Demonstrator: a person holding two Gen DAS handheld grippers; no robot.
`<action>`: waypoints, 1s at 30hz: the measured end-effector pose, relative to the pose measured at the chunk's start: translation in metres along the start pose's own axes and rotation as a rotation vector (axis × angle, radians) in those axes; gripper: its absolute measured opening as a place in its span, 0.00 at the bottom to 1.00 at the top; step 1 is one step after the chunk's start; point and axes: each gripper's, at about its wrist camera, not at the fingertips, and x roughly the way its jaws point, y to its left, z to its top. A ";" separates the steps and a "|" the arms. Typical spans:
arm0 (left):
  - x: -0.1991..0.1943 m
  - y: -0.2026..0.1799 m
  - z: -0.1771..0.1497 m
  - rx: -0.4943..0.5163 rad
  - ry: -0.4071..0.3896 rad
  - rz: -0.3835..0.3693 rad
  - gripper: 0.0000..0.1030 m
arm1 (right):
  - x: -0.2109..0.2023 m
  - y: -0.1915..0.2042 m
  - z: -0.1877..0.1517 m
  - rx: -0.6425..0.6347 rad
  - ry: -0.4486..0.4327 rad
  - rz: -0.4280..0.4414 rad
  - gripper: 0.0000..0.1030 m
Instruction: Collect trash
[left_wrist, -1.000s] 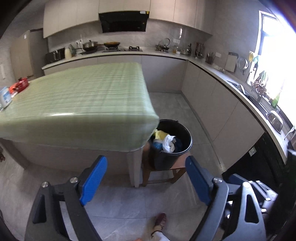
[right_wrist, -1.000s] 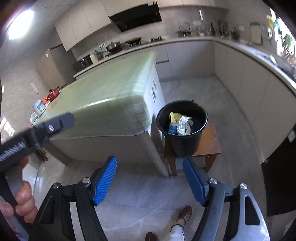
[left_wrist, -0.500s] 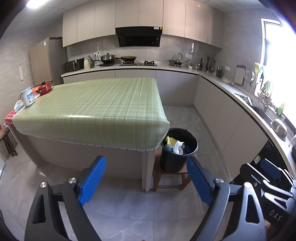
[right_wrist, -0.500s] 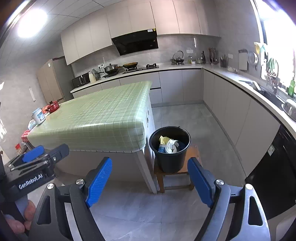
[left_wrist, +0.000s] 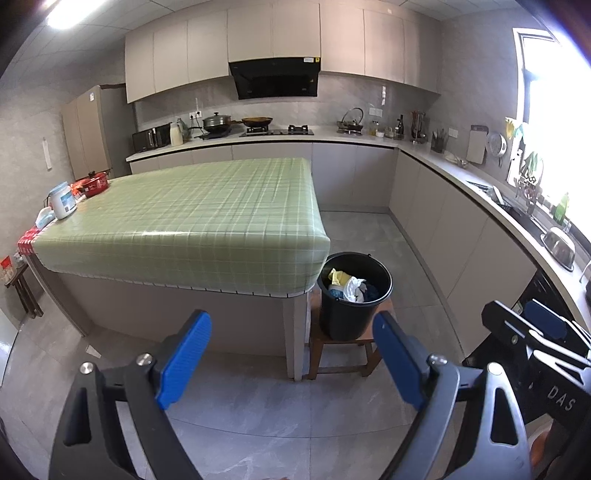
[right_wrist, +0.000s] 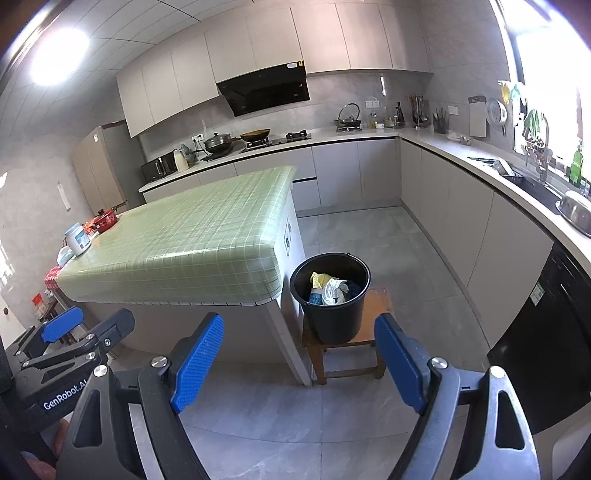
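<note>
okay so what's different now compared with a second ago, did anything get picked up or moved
Both grippers pulled back and tilted up, so more of the kitchen shows. The right gripper opened wider; the left gripper stayed open. Neither holds anything. The black bucket with its trash stayed on the wooden stool beside the green table.

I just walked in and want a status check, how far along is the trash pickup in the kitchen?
Looks mostly done: the black bucket on the wooden stool already holds crumpled wrappers, and the green-checked island top shows no loose litter. Nothing is in hand: the left gripper and right gripper both have empty jaws standing apart. Left: only the jar and red pot at the island's far end, likely not trash.
</note>
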 end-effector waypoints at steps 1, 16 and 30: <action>0.000 0.001 0.000 0.001 0.000 0.001 0.88 | 0.001 0.001 0.000 -0.001 0.002 0.001 0.83; -0.003 0.003 0.002 -0.004 -0.007 0.018 0.88 | 0.004 0.005 0.001 -0.007 0.004 0.023 0.83; 0.003 0.001 0.006 -0.002 0.016 0.024 0.90 | 0.011 0.005 0.001 -0.012 0.011 0.029 0.83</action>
